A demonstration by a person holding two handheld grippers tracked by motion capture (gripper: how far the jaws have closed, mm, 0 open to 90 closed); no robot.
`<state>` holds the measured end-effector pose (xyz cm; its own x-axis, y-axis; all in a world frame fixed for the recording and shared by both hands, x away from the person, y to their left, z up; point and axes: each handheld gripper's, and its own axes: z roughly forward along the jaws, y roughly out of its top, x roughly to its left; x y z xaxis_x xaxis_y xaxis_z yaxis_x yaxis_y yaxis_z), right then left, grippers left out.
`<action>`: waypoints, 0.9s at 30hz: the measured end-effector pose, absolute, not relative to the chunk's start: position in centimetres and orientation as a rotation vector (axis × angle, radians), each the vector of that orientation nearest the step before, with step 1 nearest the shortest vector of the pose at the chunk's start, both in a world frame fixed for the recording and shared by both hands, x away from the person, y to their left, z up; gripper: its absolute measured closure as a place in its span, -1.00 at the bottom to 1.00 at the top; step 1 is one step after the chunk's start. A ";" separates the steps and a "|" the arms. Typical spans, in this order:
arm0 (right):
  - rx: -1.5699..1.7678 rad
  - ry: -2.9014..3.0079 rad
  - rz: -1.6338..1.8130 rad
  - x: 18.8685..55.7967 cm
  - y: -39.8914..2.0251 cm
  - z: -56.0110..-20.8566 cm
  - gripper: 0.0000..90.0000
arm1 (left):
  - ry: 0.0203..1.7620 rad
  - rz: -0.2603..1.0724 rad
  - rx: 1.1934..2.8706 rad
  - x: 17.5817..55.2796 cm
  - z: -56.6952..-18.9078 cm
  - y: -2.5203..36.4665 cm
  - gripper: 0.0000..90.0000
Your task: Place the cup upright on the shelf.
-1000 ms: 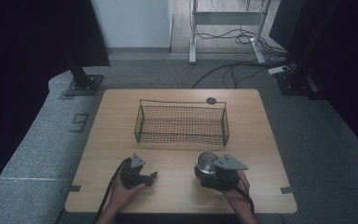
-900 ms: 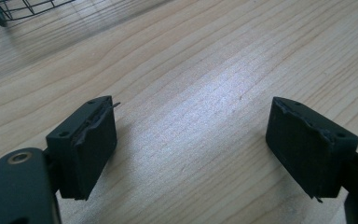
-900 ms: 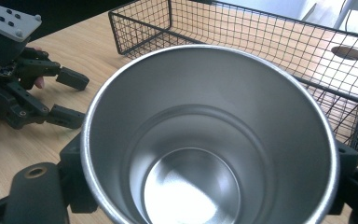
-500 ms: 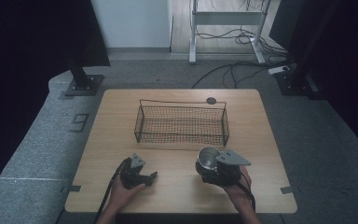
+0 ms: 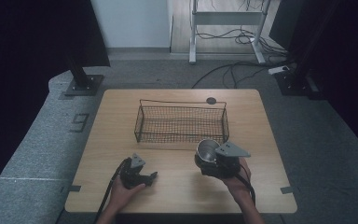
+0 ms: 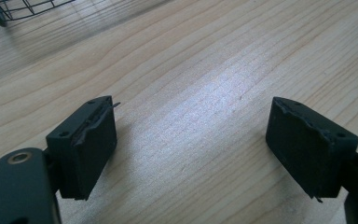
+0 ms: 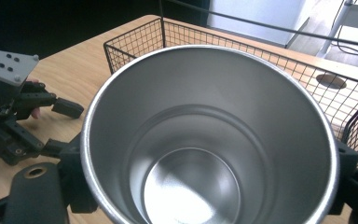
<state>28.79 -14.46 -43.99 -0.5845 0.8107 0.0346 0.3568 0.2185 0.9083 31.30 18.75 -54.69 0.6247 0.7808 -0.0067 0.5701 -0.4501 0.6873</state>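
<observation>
A: High view check — where is the steel cup [image 5: 208, 150] sitting?
B: I'm holding it with the right gripper [image 5: 216, 162], jaws pinching its sides, near the wire basket [image 5: 182, 122]. Left gripper [image 5: 140, 173] is resting on the table [image 5: 116, 116], jaws spread.

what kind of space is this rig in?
Probably a lab or recording studio: a light wooden table stands on grey carpet between black curtains, with loose floor cables and a metal stand base behind it.
</observation>
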 end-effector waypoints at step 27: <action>1.093 2.017 1.353 31.2 -14.1 -42.9 -0.59 | 1.054 0.410 2.183 31.3 -54.7 18.7 -0.64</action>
